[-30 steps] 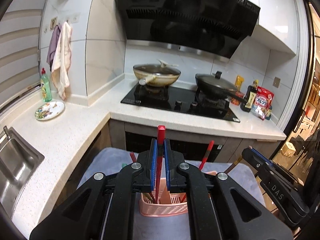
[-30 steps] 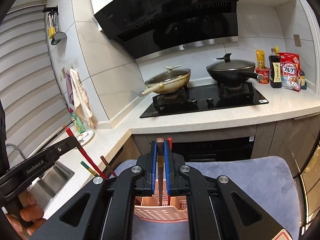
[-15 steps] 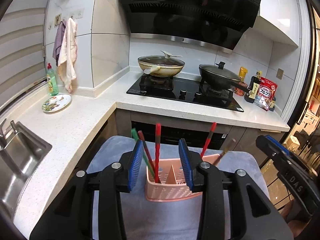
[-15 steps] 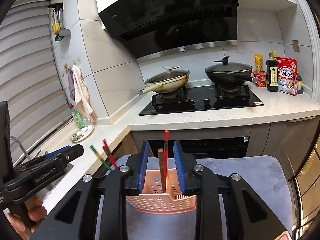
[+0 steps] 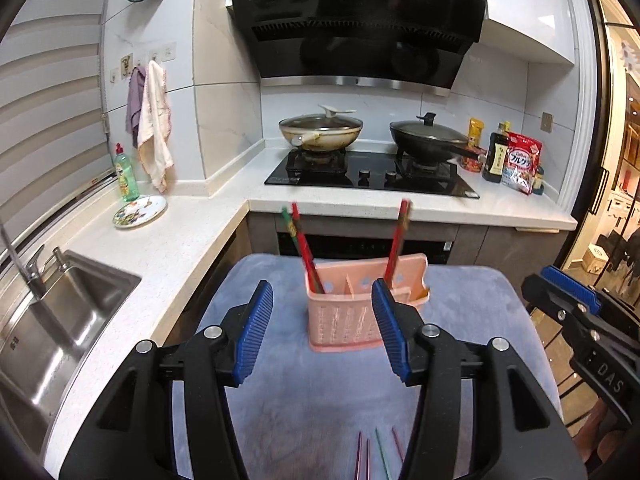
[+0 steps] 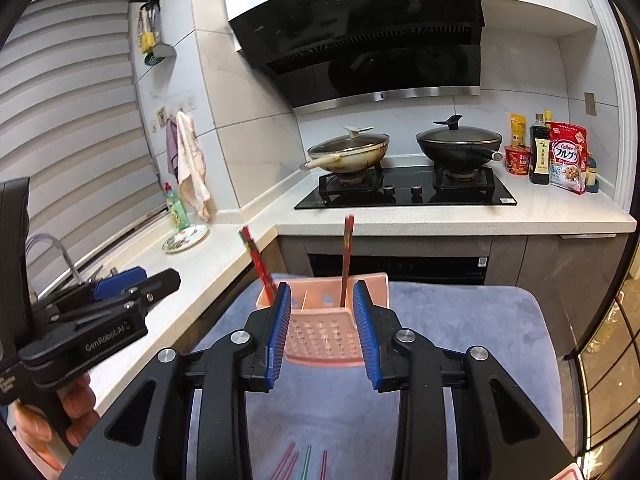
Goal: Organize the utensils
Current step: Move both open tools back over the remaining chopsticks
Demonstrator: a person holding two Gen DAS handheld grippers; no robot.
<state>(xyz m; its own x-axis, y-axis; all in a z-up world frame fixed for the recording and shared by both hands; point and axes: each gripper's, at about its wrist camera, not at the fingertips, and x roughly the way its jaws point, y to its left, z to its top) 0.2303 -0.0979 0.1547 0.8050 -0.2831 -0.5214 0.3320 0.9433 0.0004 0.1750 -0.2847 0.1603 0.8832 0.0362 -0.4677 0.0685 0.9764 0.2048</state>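
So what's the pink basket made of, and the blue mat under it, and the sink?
The basket looks like plastic: one even pink colour, thin moulded walls, rows of little slots. The mat seems to be soft fabric, maybe plush or velvety: it is matte, with patchy lighter and darker shading like brushed pile. The sink looks like stainless steel: grey, shiny, with brushed streaks and reflections.

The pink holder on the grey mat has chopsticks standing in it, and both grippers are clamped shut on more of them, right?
Not quite: both the left gripper and the right gripper are open and empty, as each wrist view shows. The pink holder does stand on the grey mat with chopsticks in it.
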